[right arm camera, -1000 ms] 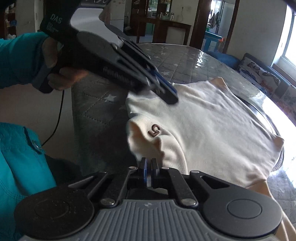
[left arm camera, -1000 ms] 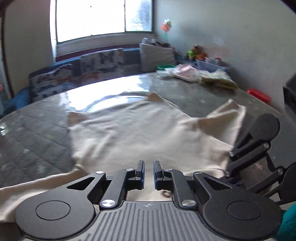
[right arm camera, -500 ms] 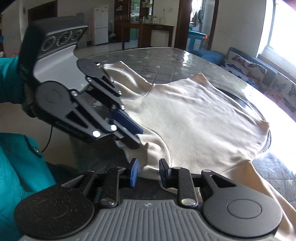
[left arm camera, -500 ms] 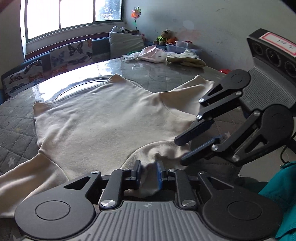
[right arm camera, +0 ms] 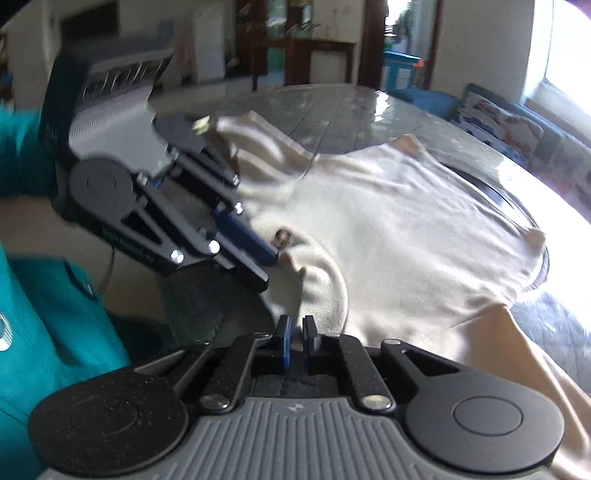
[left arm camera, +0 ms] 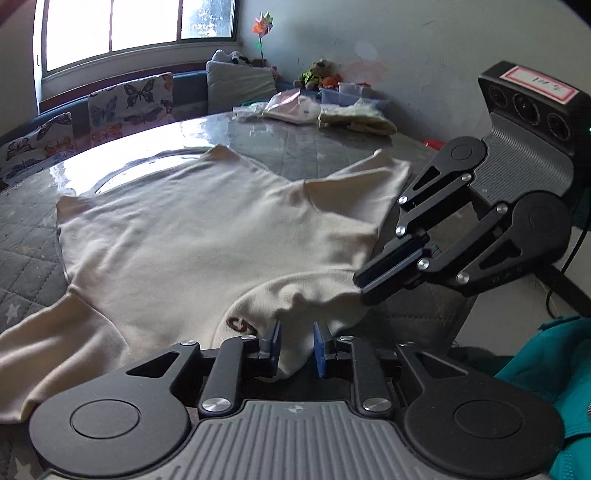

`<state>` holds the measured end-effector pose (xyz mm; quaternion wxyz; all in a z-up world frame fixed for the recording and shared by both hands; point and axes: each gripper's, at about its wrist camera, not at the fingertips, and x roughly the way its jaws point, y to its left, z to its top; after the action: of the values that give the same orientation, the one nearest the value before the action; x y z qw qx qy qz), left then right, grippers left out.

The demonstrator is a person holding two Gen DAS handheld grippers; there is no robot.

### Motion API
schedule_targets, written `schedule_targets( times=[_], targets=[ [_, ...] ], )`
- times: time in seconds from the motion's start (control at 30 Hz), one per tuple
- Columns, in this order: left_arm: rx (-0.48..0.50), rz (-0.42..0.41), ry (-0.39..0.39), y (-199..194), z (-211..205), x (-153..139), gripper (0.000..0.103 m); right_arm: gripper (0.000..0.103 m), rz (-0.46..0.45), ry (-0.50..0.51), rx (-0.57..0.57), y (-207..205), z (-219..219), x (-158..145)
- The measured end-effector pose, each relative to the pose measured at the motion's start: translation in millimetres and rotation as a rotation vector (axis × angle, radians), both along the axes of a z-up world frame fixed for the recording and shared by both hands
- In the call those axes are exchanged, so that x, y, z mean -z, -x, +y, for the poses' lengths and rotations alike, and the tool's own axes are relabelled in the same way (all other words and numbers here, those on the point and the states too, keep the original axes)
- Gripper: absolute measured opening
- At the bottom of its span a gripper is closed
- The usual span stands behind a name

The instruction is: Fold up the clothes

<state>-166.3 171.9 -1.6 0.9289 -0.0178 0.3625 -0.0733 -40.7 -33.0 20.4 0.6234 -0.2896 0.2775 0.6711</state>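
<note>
Both tools grip my cream shirt (left arm camera: 192, 236): left tool (left arm camera: 295, 343) and right tool (right arm camera: 295, 338) clamp its collar; bags (left arm camera: 325, 110) lie beyond it.

On the round table (left arm camera: 332, 147): 1 cream sweatshirt (left arm camera: 207, 236) and, at the table's far edge, 2 bundles of clothes (left arm camera: 291, 109). Over the table's near edge: 2 grippers, left gripper (left arm camera: 295, 345) and right gripper (right arm camera: 297, 338). Behind the table: 3 butterfly-print cushions (left arm camera: 129, 103), 1 pinwheel (left arm camera: 263, 26).

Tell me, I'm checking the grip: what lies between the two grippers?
The cream shirt, its collar bunched, spans left gripper to right gripper in the left wrist view.
</note>
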Motion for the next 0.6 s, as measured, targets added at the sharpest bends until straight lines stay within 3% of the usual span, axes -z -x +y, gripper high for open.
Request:
schedule_targets(
  times=[0.1, 0.17, 0.27, 0.4, 0.53, 0.6],
  targets=[
    [-0.014, -0.057, 0.010, 3.0, 11.1, -15.0, 0.032, 0.022, -0.005, -0.041, 0.074, -15.0, -6.7, -8.5],
    [-0.044, -0.095, 0.015, 4.0, 20.2, -23.3, 0.039, 0.023, -0.001, -0.062, 0.166, -35.4, -11.0, -11.4],
    [-0.109, -0.115, 0.007, 0.4, 34.5, -27.9, 0.039, 0.024, 0.001, -0.068, 0.296, -64.8, -13.8, -6.3],
    [-0.223, -0.073, 0.012, -6.4, 59.0, -16.9, 0.039, 0.025, 0.023, -0.056, 0.455, -103.2, -19.0, 6.9],
    [-0.304, -0.058, 0.058, -11.7, 83.9, -5.1, 0.039, 0.026, 0.037, -0.031, 0.545, -126.2, -29.5, 20.7],
    [-0.334, -0.049, 0.067, -17.7, 94.6, 0.6, 0.039, 0.031, 0.030, -0.027, 0.560, -129.3, -33.3, 23.4]
  ],
)
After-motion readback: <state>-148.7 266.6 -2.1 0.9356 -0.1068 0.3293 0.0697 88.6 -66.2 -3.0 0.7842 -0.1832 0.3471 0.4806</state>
